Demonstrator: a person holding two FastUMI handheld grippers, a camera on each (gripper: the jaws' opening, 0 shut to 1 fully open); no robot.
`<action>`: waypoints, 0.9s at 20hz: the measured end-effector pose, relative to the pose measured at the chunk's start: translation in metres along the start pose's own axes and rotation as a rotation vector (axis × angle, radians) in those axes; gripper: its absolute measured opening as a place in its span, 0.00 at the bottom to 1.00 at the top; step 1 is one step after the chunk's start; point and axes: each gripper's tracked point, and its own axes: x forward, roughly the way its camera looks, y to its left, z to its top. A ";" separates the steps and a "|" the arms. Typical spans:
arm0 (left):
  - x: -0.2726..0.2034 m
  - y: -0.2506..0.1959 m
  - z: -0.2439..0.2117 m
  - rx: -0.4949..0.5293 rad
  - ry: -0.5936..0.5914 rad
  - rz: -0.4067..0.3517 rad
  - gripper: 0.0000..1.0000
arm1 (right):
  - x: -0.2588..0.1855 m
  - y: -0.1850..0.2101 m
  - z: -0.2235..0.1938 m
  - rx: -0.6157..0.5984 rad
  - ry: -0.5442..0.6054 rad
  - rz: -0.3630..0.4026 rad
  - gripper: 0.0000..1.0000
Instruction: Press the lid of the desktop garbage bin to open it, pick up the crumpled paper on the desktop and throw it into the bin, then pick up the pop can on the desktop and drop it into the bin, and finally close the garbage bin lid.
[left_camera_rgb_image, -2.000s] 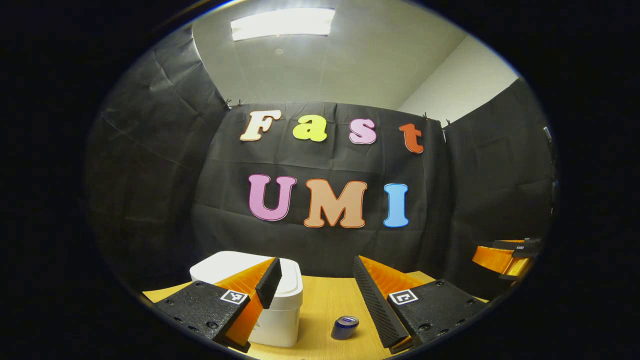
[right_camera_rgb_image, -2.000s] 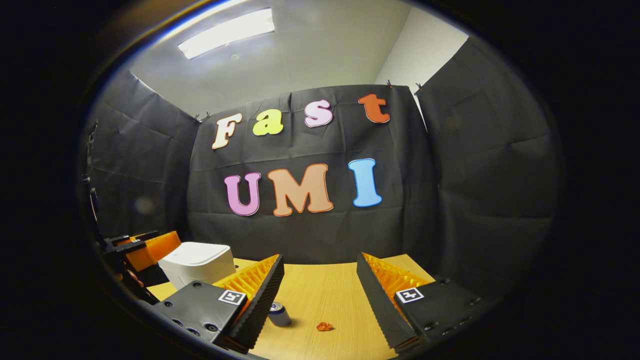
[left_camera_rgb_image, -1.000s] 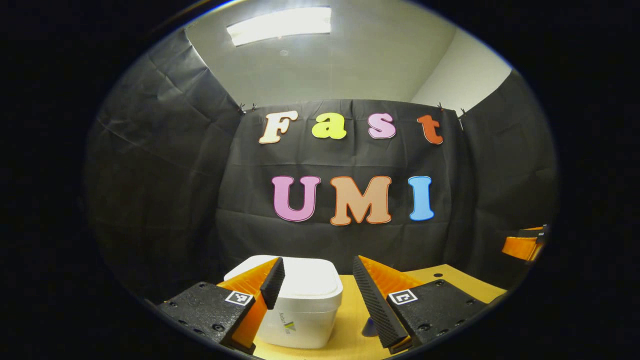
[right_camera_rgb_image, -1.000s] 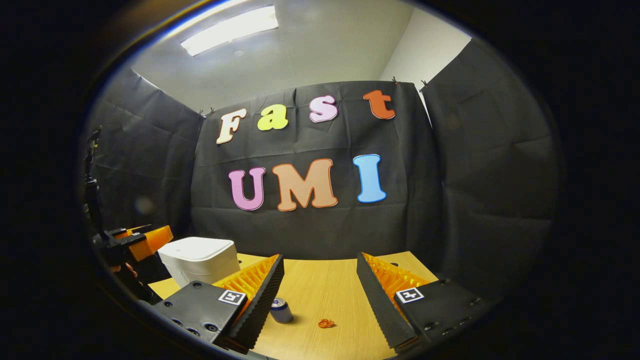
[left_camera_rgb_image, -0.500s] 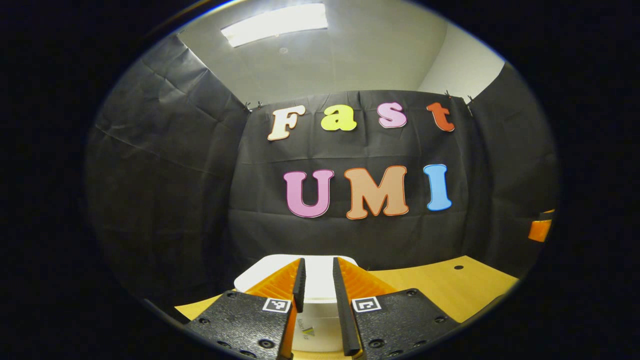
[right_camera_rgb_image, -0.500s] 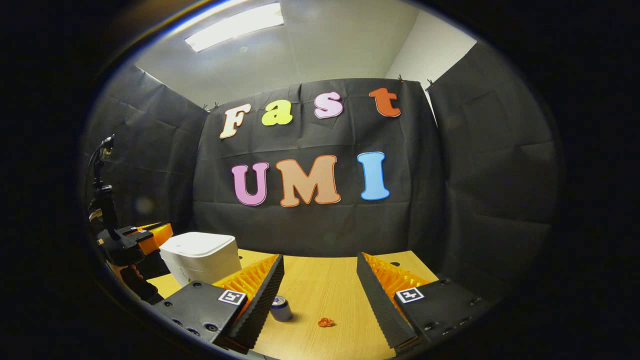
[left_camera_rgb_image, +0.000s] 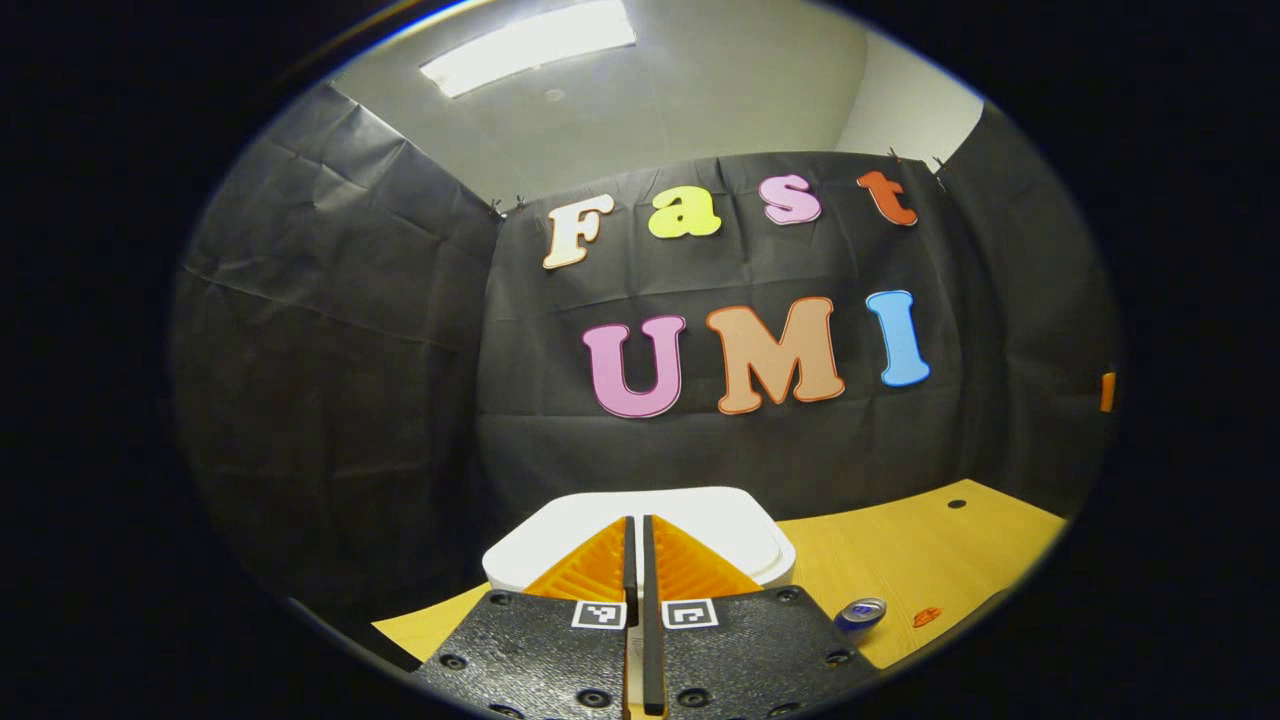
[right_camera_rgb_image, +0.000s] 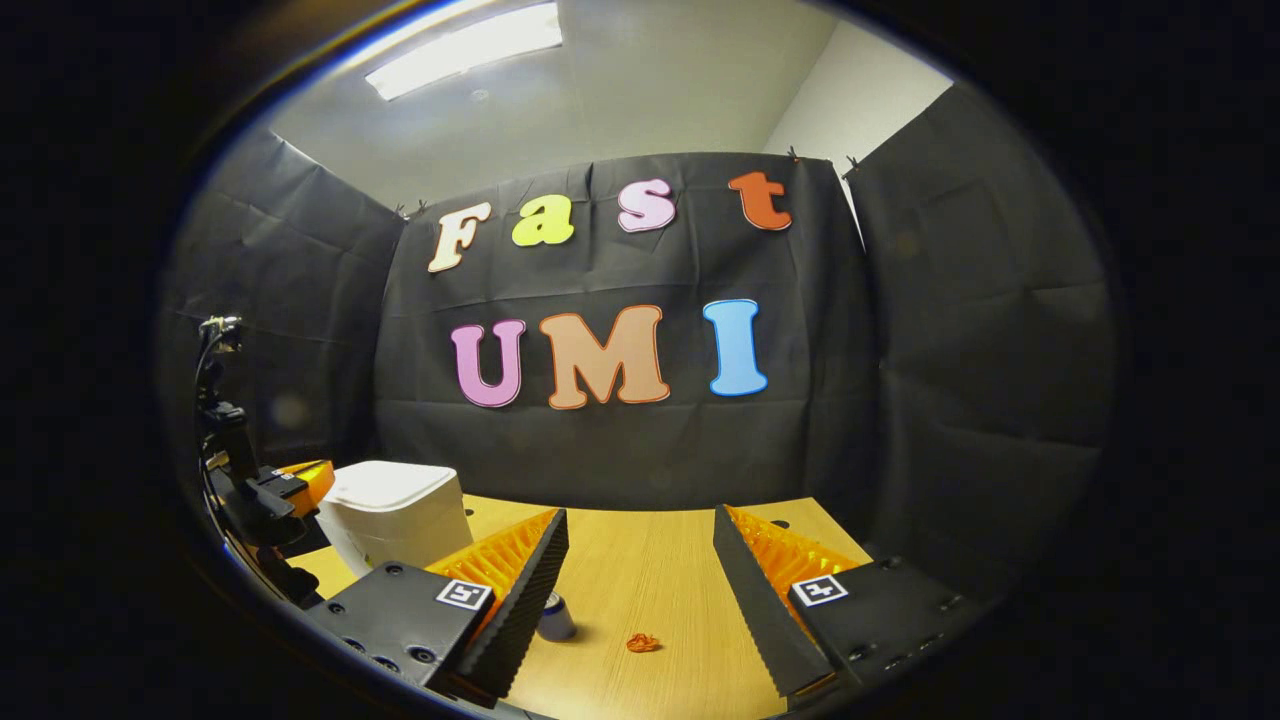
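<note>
Left gripper view: left gripper (left_camera_rgb_image: 636, 540), fingers pressed together, empty, points at bin lid (left_camera_rgb_image: 745, 525) dead ahead; right gripper (right_camera_rgb_image: 640, 560) spread, farther off.

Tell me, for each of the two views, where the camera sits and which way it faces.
Left gripper view: rides the left gripper, facing the white bin just ahead; its own shut fingers show at the bottom.
Right gripper view: rides the right gripper, facing across the table; its open fingers show, with the left gripper far left.
Both views share the bin, the can, the orange paper and the black cloth wall.
</note>
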 end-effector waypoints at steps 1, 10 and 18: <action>0.001 -0.001 -0.005 -0.013 0.012 -0.005 0.00 | 0.002 0.002 -0.002 -0.001 0.005 0.003 0.93; 0.001 0.004 -0.021 -0.162 -0.052 0.020 0.00 | 0.009 0.011 -0.021 0.004 0.062 0.026 0.93; -0.001 0.002 -0.021 -0.084 -0.023 0.027 0.00 | 0.014 0.019 -0.022 -0.002 0.067 0.053 0.93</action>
